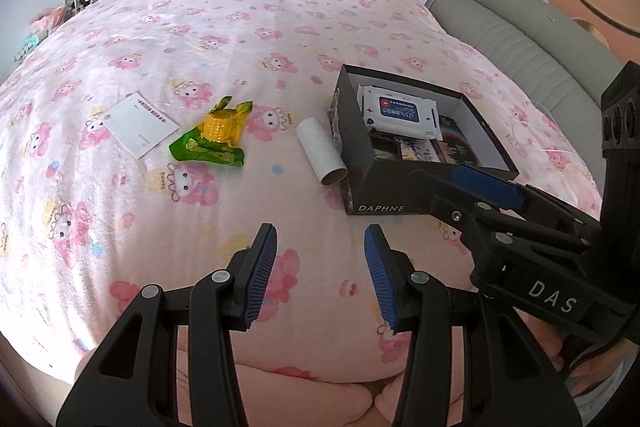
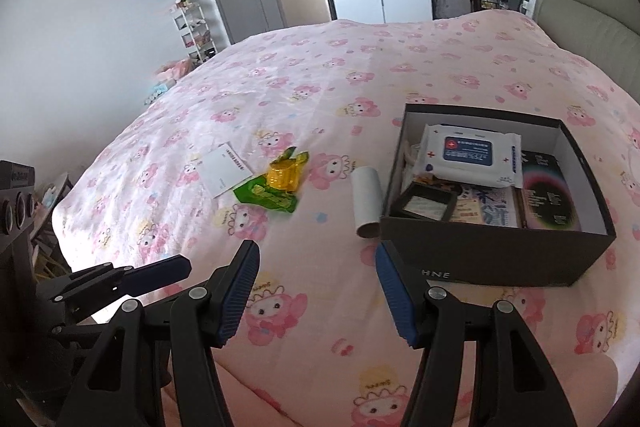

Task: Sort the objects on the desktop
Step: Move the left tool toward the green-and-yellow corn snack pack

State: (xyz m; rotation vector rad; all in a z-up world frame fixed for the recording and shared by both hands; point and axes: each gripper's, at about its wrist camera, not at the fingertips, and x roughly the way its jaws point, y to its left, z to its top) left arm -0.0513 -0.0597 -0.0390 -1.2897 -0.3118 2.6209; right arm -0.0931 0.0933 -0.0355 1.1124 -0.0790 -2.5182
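A black open box (image 1: 376, 183) (image 2: 496, 259) sits on the pink bedspread and holds a white wet-wipes pack (image 1: 400, 111) (image 2: 468, 155) and several flat items. A white cardboard tube (image 1: 322, 151) (image 2: 367, 201) lies just left of the box. Further left lie a yellow and green wrapper (image 1: 214, 139) (image 2: 276, 187) and a white card (image 1: 138, 125) (image 2: 224, 175). My left gripper (image 1: 320, 275) is open and empty above the bedspread, short of the tube. My right gripper (image 2: 316, 291) is open and empty, near the box's front left corner.
The bed (image 1: 200, 27) is covered in a pink cartoon-print spread. A grey padded headboard (image 1: 520, 39) runs along the right. A shelf rack (image 2: 196, 27), door and wardrobe stand beyond the far edge. The right gripper shows in the left wrist view (image 1: 488, 187).
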